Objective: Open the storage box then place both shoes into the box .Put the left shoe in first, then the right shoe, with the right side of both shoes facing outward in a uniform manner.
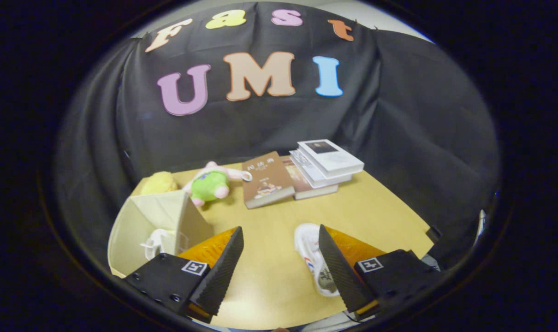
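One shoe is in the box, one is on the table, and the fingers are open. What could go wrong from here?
The gripper is open and holds nothing. The white shoe lies partly hidden behind one finger, so a blind close may clip only its edge. The storage box already holds a shoe and its flap stands close by, so the second shoe could snag or land facing the wrong way. The plush toy sits near the box and could get nudged.

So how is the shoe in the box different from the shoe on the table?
The shoe in the box sits inside the open storage box, beyond the tool's left finger. The shoe on the table lies on bare wood, partly behind the right finger. The tool is open, gripping neither. Both shoes look white.
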The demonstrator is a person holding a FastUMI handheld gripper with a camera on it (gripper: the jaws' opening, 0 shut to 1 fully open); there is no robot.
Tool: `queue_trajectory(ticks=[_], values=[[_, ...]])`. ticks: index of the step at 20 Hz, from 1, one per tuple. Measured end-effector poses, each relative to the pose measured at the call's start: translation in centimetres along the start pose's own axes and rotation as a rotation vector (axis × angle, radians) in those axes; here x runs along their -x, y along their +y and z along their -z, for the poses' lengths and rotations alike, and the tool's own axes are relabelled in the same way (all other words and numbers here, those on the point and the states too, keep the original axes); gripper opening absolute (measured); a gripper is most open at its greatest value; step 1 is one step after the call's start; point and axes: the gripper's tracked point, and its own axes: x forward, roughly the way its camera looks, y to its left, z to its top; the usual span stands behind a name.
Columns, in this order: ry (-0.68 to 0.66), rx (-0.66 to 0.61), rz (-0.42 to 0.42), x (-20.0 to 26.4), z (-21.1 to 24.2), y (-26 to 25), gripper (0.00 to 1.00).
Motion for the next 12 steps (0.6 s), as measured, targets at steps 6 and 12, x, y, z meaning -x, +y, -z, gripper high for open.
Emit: queue_trajectory(ticks=[6, 12], values=[[0.286, 0.128, 0.202, -3.2, 7.9, -8.0, 1.00], [0.390, 0.193, 0.245, -5.0, 10.4, -10.5, 0.88]])
